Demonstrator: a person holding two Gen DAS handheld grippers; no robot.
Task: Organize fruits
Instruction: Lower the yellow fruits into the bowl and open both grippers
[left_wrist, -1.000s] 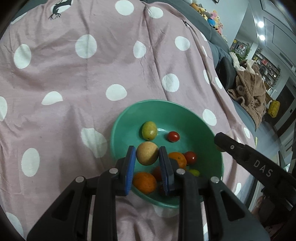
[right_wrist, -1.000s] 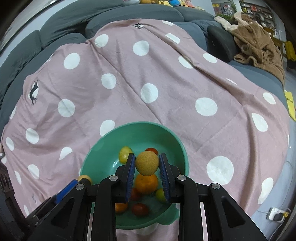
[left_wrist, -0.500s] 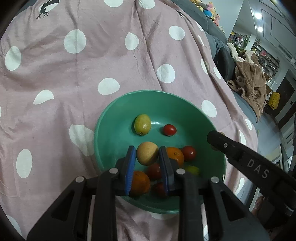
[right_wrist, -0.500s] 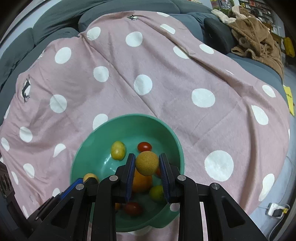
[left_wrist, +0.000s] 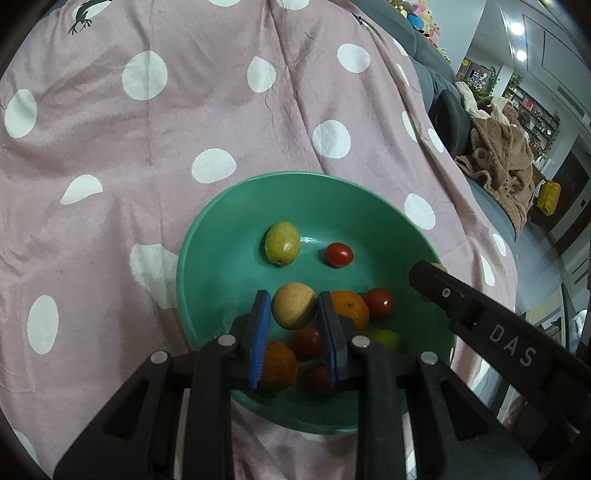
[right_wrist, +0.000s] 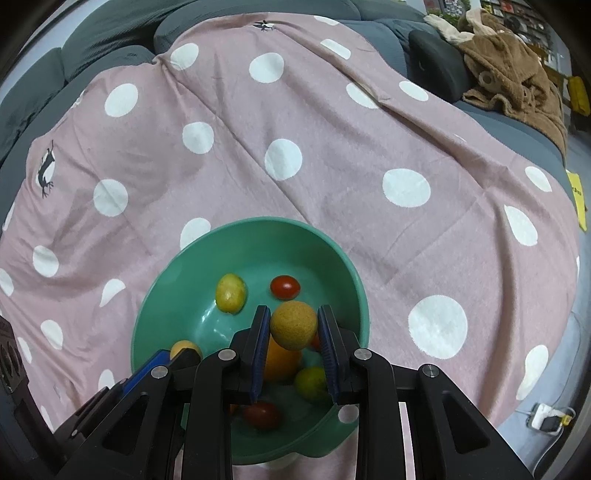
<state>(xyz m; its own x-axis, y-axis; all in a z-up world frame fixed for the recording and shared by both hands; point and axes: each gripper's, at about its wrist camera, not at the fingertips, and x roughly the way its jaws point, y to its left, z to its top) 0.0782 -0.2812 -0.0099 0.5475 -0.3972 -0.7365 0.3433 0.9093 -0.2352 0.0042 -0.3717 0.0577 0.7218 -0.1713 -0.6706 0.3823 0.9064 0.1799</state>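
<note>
A green bowl (left_wrist: 207, 236) (right_wrist: 332, 243) sits on the pink polka-dot cloth and holds several fruits: a yellow-green fruit (left_wrist: 282, 243) (right_wrist: 230, 293), red tomatoes (left_wrist: 338, 254) (right_wrist: 284, 287), oranges (left_wrist: 351, 308) (right_wrist: 280, 363). My left gripper (left_wrist: 294, 308) is shut on a pale yellow round fruit (left_wrist: 294, 305), held over the bowl's near side. My right gripper (right_wrist: 293, 325) is shut on a rough tan-yellow fruit (right_wrist: 293, 325), held above the bowl. The right gripper also shows in the left wrist view (left_wrist: 480, 321), and the left gripper in the right wrist view (right_wrist: 173, 360).
The pink cloth (left_wrist: 184, 110) (right_wrist: 332, 129) covers a grey sofa (right_wrist: 110, 44). A brown plush blanket (left_wrist: 506, 162) (right_wrist: 517, 74) lies at the right end. A charger with cable (right_wrist: 546, 421) lies on the floor at lower right.
Both grippers have moved forward over the bowl, each still holding its fruit; the bowl sits nearer and lower in both views.
</note>
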